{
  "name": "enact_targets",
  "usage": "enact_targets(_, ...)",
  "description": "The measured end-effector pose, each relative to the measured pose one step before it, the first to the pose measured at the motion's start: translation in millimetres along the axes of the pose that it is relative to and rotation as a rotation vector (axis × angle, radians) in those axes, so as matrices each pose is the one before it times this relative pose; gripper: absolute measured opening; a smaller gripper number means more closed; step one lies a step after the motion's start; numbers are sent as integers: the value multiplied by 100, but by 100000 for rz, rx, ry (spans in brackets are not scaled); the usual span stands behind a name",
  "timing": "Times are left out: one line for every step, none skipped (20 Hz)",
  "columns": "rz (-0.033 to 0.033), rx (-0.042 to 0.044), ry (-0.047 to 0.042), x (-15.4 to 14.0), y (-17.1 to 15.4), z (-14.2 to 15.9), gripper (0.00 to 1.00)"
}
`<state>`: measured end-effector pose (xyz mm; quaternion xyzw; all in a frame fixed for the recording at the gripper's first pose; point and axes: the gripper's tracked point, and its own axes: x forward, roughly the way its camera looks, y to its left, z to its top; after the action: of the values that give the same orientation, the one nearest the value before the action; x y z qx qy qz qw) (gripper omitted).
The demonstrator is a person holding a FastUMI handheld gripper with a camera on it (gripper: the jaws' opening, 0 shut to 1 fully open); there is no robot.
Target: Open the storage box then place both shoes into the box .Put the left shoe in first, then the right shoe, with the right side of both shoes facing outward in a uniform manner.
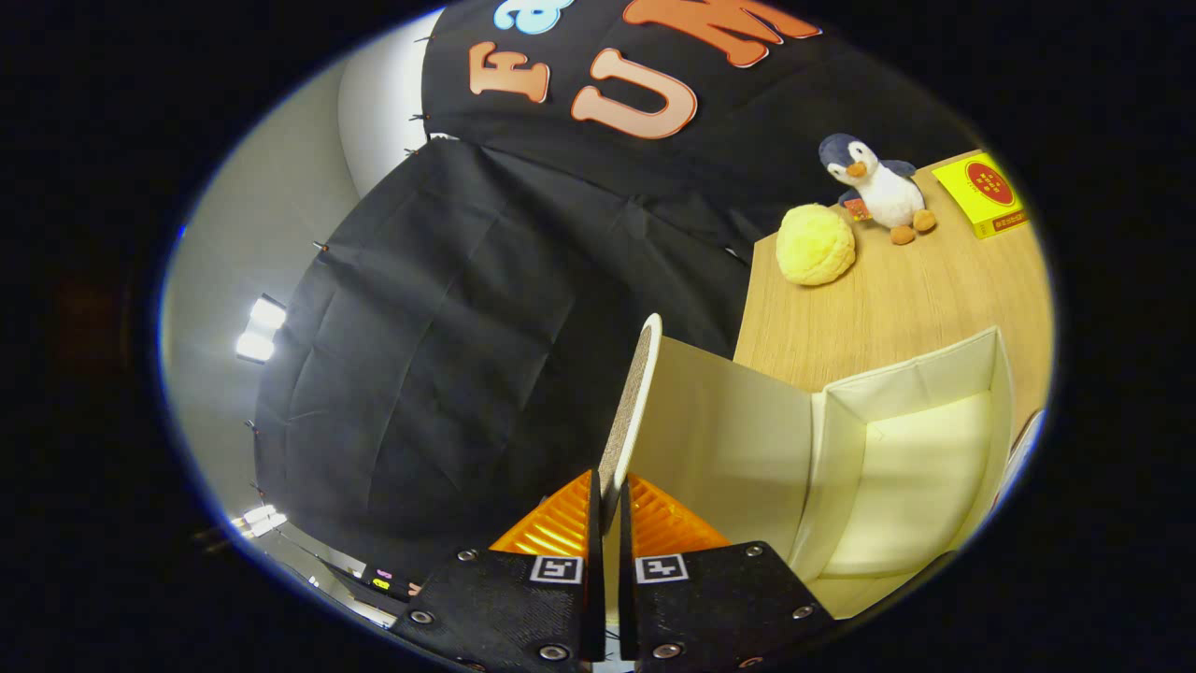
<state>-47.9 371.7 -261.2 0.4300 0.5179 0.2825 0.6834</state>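
Fingers (570, 514) of the gripper (607, 509) are clenched on the thin edge of the storage box lid (635, 402), one pad on each face, with only the panel's thickness between them. The lid runs straight ahead of the fingers and stands on edge: its long axis follows the line of the fingers, its pale inner face is turned toward the box interior, and its speckled rim faces the camera.

Beyond and to the right of the fingers lies the storage box (911, 449), joined to the lid along one wall. Its cavity is open and appears vacant; no footwear is seen inside it. The box rests on the bench (897, 299), whose wood-grain top extends away past the far wall of the box.

Judgement: the opening step is well advanced, since the lid is already swung clear of the mouth. The coming move turns on the hinge line: the box lies to the right of the grip, so any further swing should carry the lid leftward, away from the cavity, before release.

Farther out on the bench stand a yellow plush ball (816, 245), a toy penguin (878, 187) just beside it, and a yellow carton (986, 194) near the far corner, all well apart from the box.
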Motion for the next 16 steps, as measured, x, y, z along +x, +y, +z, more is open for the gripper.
enact_targets(-905,-256,1145,745,8,-415,6)
enact_targets(-914,-85,1115,852,210,-340,7)
enact_targets(-65,-378,1226,864,355,-339,7)
enact_targets(-1664,-1317,1698,883,-54,-498,9)
enact_targets(-1770,-1248,2403,363,-167,-761,12)
enact_targets(-2002,-1302,2145,-190,-187,-630,16)
enact_targets(-1725,-1348,1052,141,-353,-214,18)
enact_targets(-1299,-1410,-72,-123,-472,-184,23)
enact_targets(-1105,-1110,-642,-277,-463,110,25)
enact_targets(-941,-891,-930,-469,-524,53,31)
enact_targets(-1321,-852,-1264,-691,-700,378,34)
enact_targets(-1720,-1096,-1600,-824,-732,240,41)
enact_targets(-2112,-1011,-1794,-838,-1009,443,45)
enact_targets(-2522,-1038,-1742,-853,-1106,289,54)
enact_targets(-2497,-1056,-1450,-797,-1225,321,58)
enact_targets(-2978,-1050,-1150,-841,-1316,31,64)
